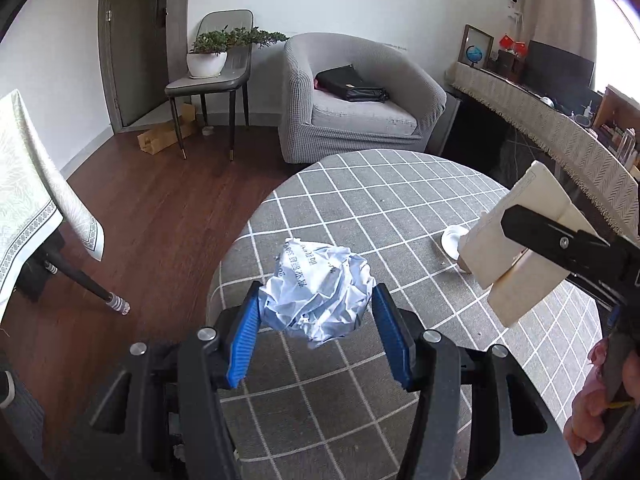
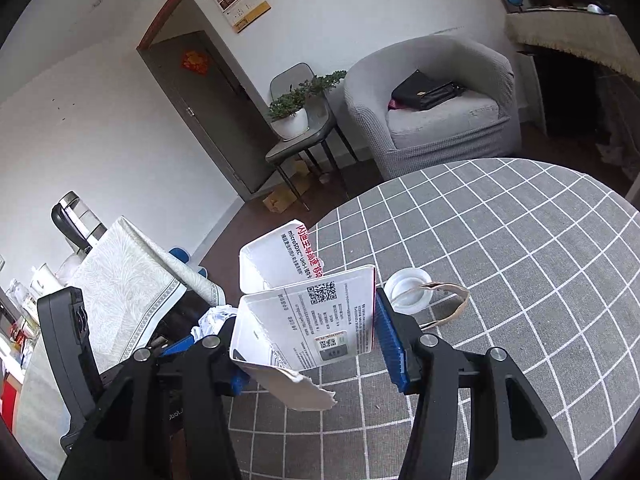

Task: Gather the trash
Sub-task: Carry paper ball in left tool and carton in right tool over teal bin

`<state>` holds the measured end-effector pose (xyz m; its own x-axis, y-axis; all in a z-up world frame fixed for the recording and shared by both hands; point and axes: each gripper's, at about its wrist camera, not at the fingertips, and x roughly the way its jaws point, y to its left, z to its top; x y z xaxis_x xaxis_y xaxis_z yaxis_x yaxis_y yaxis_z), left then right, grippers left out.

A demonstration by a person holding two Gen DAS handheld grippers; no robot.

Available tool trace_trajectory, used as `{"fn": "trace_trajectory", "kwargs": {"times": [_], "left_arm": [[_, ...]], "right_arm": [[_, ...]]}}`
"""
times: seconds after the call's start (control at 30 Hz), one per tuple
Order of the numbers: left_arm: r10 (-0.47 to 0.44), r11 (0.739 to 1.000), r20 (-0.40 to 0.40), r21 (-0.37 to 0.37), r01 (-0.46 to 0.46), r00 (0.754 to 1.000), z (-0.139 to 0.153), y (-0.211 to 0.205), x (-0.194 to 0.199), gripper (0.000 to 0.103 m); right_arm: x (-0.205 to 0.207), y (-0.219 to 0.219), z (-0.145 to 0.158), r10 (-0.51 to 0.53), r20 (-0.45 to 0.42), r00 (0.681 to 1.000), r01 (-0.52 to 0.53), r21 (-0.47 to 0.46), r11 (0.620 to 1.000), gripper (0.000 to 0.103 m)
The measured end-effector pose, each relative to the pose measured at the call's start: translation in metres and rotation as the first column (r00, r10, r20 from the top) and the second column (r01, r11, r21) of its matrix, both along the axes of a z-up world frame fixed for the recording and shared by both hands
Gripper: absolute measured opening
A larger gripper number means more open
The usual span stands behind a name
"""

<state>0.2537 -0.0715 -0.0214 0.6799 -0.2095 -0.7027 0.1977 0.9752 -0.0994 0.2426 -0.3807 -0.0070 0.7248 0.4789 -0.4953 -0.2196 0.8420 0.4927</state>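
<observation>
The left gripper (image 1: 316,320) is clamped on one crumpled paper ball (image 1: 316,292), which is held clear above the round table (image 1: 400,200) between the blue pads (image 1: 244,332). The right gripper (image 2: 308,344) is closed on one torn white package (image 2: 312,312), whose printed flap stands up between its jaws; in the left wrist view the same package is seen raised at the table's right side. Both loads are judged to be lifted and in transit toward a bin, which is not visible in either view. For this step to be done well, both grips are to be kept firm, the carry is to be kept level and smooth, and the package's loose torn flap is to be kept from snagging. Two pieces remain on the checked cloth: one small white ring-shaped lid (image 2: 408,284) and, touching it, one strip of brownish paper loop (image 2: 448,300). Farther off, one grey armchair (image 1: 360,100) bears one black bag (image 1: 348,84), and one chair (image 1: 216,80) carries one potted plant (image 1: 208,56).
</observation>
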Motion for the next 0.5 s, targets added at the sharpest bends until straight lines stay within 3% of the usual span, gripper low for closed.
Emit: {"fn": "trace_trajectory", "kwargs": {"times": [0.5], "left_arm": [[0.075, 0.997, 0.002, 0.012, -0.075, 0.997, 0.002, 0.088, -0.024, 0.058]], "right_arm": [[-0.002, 0.101, 0.007, 0.163, 0.044, 0.986, -0.158, -0.092, 0.983, 0.053]]}}
